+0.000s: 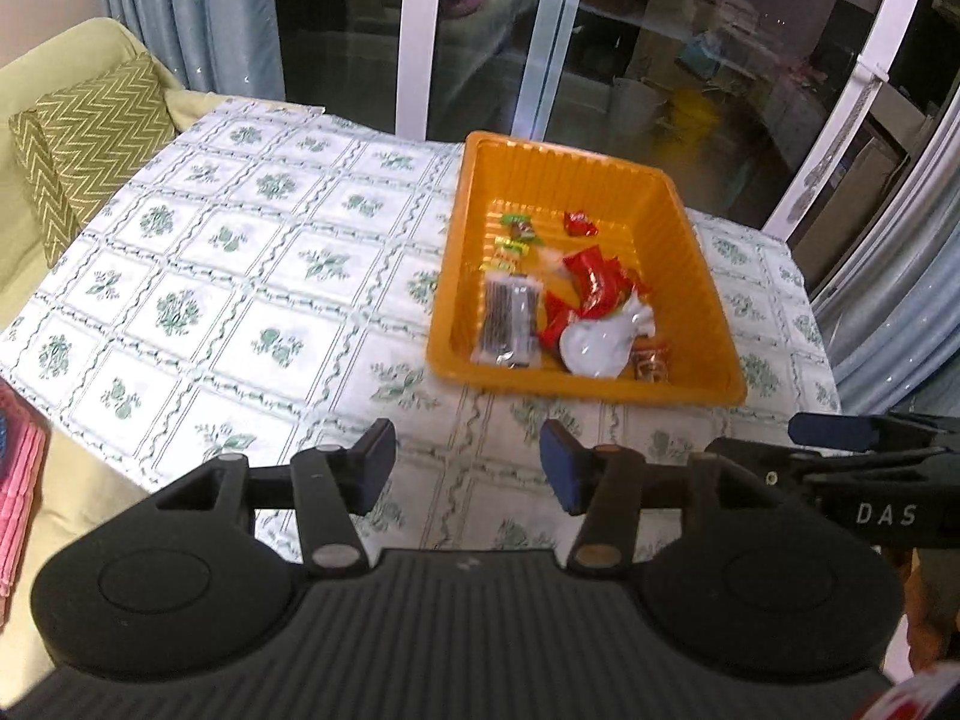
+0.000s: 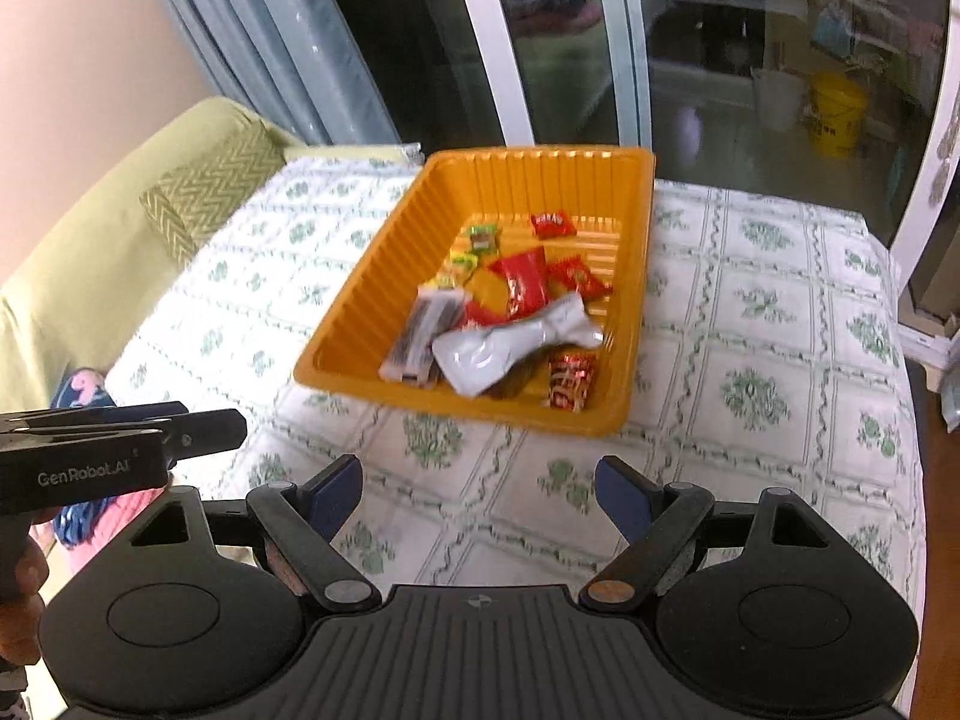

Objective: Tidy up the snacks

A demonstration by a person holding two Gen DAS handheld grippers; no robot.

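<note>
An orange tray [image 1: 708,324] [image 2: 636,276] stands on the patterned tablecloth and holds several snack packets: a white pouch [image 1: 600,342] [image 2: 510,348], red packets [image 1: 594,282] [image 2: 522,282], a clear packet of dark sticks [image 1: 507,318] [image 2: 423,330], small green candies [image 1: 516,231] [image 2: 483,237] and a small red-brown packet [image 1: 651,363] [image 2: 570,381]. My left gripper [image 1: 468,468] is open and empty, hovering over the cloth just short of the tray's near rim. My right gripper [image 2: 480,495] is open and empty, also short of the tray. Each gripper shows at the edge of the other's view.
The table [image 1: 240,276] [image 2: 780,360] is covered by a white cloth with green flowers. A green sofa with a zigzag cushion [image 1: 84,144] [image 2: 198,198] stands at the left. Glass sliding doors [image 1: 660,30] and curtains are behind. Pink fabric [image 1: 18,492] lies at the near left.
</note>
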